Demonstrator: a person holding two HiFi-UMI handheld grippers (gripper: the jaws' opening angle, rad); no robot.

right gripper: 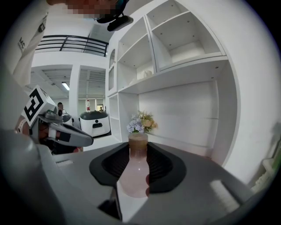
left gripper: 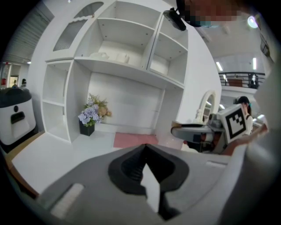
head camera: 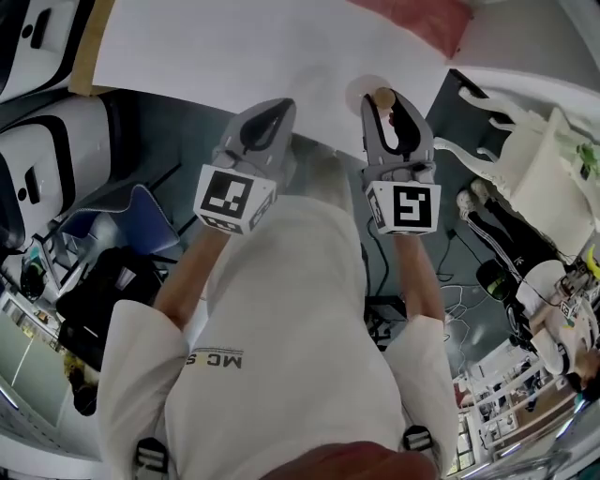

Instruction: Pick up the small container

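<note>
The small container [right gripper: 134, 169] is a pale pink bottle with a brown cap. It stands upright between the black pads of my right gripper [right gripper: 136, 162], which is shut on it and holds it in the air. In the head view only its cap [head camera: 383, 97] shows between the right gripper's [head camera: 386, 105] jaws, over the near edge of the white table [head camera: 234, 47]. My left gripper [head camera: 272, 117] is held level beside it to the left. In its own view the left gripper [left gripper: 146, 148] is shut, tips touching, with nothing between them.
A pink mat [head camera: 412, 19] lies at the table's far side. A white shelf unit [left gripper: 123, 66] with a flower vase [left gripper: 90, 118] stands behind. A white chair [head camera: 525, 159] is to the right, white machines [head camera: 37, 141] to the left.
</note>
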